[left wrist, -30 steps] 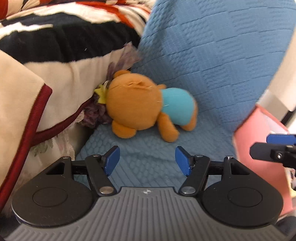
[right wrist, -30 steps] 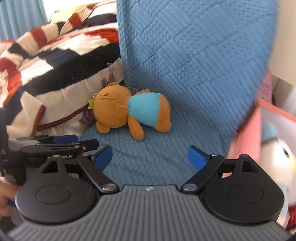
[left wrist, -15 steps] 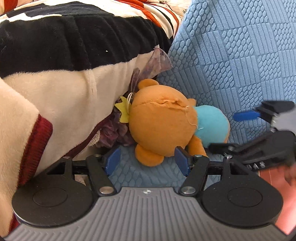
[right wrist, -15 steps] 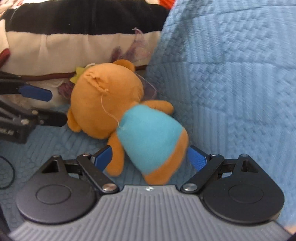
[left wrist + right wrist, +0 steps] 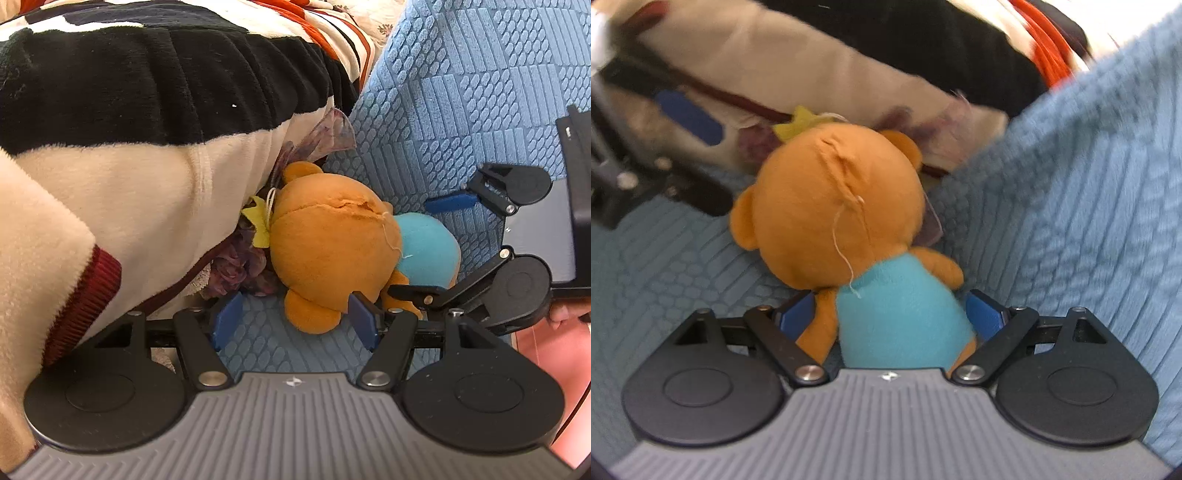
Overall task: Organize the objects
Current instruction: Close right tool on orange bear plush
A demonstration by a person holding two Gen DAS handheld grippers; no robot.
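An orange plush bear [image 5: 332,243] in a teal shirt [image 5: 901,314] lies face down on the blue sofa seat [image 5: 280,350], its head against a blanket. My left gripper [image 5: 295,325] is open, and the bear's lower ear sits between its blue pads without being squeezed. My right gripper [image 5: 890,314] is open and straddles the teal body, a pad close on each side. In the left wrist view the right gripper [image 5: 432,247] reaches in from the right around the body. The left gripper's blue pad [image 5: 689,118] shows blurred at the upper left of the right wrist view.
A thick blanket [image 5: 147,110] in black, cream and red stripes bulges over the seat on the left. Purple frilly fabric [image 5: 240,266] is tucked under it beside the bear's head. The blue textured backrest [image 5: 480,92] rises behind. A pink object [image 5: 546,354] lies at the lower right.
Both grippers have closed in on the bear. The right one rolled and came down over the teal body. The left one moved up to the head, so the ear now lies between its pads.
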